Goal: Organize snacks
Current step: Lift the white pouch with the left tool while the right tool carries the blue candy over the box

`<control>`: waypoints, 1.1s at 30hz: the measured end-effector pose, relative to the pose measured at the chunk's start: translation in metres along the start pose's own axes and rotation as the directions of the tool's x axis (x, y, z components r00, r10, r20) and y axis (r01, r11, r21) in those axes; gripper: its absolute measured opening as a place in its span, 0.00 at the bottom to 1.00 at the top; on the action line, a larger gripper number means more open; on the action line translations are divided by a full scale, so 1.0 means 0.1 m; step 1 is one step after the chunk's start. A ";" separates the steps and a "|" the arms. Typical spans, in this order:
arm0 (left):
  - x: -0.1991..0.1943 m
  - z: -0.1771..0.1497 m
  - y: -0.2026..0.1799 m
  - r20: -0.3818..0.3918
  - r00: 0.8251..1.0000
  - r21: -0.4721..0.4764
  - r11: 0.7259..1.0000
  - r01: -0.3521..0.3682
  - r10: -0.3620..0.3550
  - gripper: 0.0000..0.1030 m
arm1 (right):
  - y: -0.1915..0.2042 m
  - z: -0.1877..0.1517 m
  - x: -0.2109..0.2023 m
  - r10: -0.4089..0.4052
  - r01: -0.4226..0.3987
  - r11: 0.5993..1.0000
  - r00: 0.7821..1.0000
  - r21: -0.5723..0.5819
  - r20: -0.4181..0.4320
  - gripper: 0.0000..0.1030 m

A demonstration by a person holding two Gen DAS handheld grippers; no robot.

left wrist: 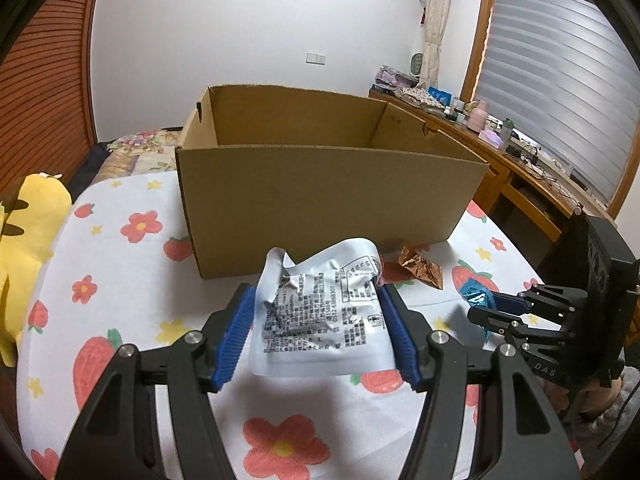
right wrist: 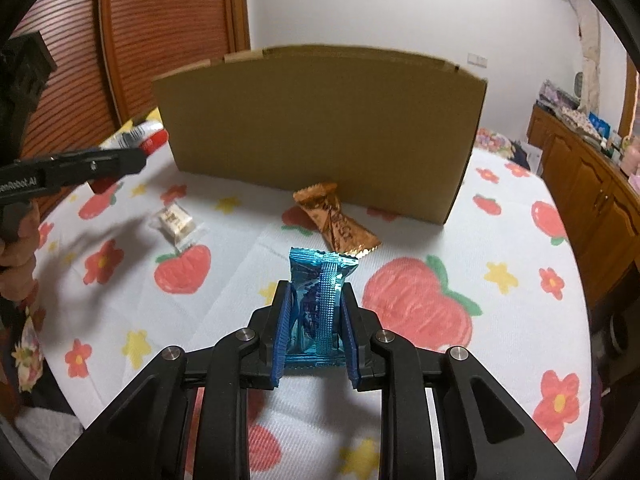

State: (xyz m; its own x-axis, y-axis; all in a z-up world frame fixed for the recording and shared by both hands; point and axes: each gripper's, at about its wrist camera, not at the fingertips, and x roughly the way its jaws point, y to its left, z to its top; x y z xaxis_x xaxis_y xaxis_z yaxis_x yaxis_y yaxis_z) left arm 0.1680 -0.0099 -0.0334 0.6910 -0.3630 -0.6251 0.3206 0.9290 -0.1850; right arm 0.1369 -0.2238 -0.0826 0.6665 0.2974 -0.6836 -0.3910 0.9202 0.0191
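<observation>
My left gripper (left wrist: 316, 300) is shut on a crumpled white snack pouch (left wrist: 324, 312) with black print, held above the tablecloth in front of the open cardboard box (left wrist: 320, 200). My right gripper (right wrist: 316, 292) is shut on a shiny blue snack packet (right wrist: 318, 304), also just short of the box (right wrist: 320, 132). In the left wrist view the right gripper (left wrist: 486, 306) with its blue packet (left wrist: 476, 296) shows at the right. In the right wrist view the left gripper (right wrist: 136, 156) with the pouch (right wrist: 140, 138) shows at the left, held by a hand (right wrist: 16, 256).
An orange-brown foil packet (right wrist: 336, 220) lies on the flowered tablecloth (right wrist: 480, 240) right before the box; it also shows as the foil packet (left wrist: 420, 266). A small clear-wrapped white candy (right wrist: 176, 220) lies to the left. A yellow plush toy (left wrist: 28, 248) sits at the table's left edge. A wooden desk (left wrist: 520, 160) with clutter stands at the right.
</observation>
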 end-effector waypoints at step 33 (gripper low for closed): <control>0.05 0.88 0.10 0.130 0.988 0.036 0.995 -0.089 0.084 0.62 | -0.08 1.11 -0.55 -0.021 0.031 0.998 0.978 -0.045 0.208 0.21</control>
State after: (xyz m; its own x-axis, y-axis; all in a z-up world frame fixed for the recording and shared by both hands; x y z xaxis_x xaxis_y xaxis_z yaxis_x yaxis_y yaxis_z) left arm 0.2318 -0.0093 0.0283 0.7938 -0.2902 -0.5345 0.2810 0.9544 -0.1009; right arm 0.1740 -0.2192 0.0363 0.7918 0.3243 -0.5175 -0.3983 0.9166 -0.0350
